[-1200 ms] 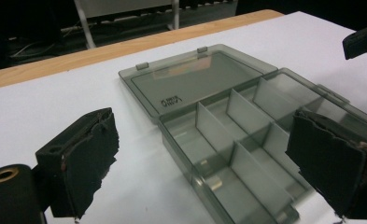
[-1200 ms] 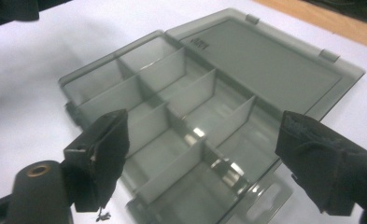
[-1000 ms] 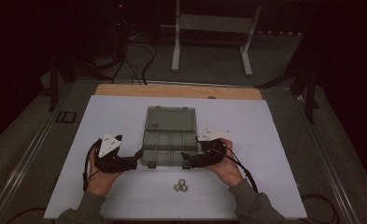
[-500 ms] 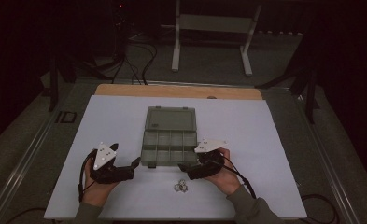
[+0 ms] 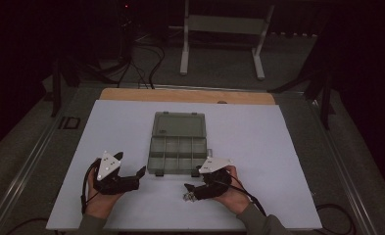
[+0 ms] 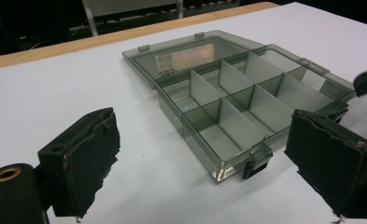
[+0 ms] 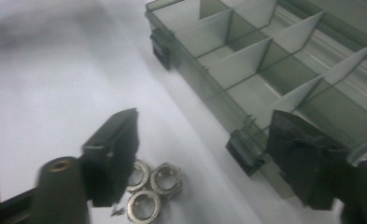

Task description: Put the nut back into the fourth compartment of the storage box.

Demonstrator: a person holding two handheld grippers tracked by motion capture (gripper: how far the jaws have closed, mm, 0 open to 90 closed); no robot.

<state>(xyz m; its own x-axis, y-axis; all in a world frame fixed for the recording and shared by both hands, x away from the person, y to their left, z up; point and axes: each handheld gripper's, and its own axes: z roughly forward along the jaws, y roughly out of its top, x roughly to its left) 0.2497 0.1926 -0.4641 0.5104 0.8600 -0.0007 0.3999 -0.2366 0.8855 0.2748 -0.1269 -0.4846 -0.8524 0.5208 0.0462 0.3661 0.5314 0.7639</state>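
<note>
Organizer box (image 5: 177, 143) lies lid-open mid-desk (image 5: 288, 161), ready for filling; three hex nuts (image 7: 149, 189) at its near edge; right gripper (image 5: 196, 189) over them, jaws spread, just been narrowing, nuts between, ungripped; left gripper (image 5: 140, 172) spread, idle.

A: What has changed at the right gripper (image 5: 192, 188)?

B: It has left the near right corner of the organizer box (image 5: 177, 143) and come back and down toward the person. It now sits at the nuts (image 5: 187, 196) on the counter (image 5: 278, 161). Its jaws have just been closing, with nothing gripped between them.

A: And the left gripper (image 5: 140, 173)?

B: It has drawn back from the box's near left corner and now stands just off it.
</note>
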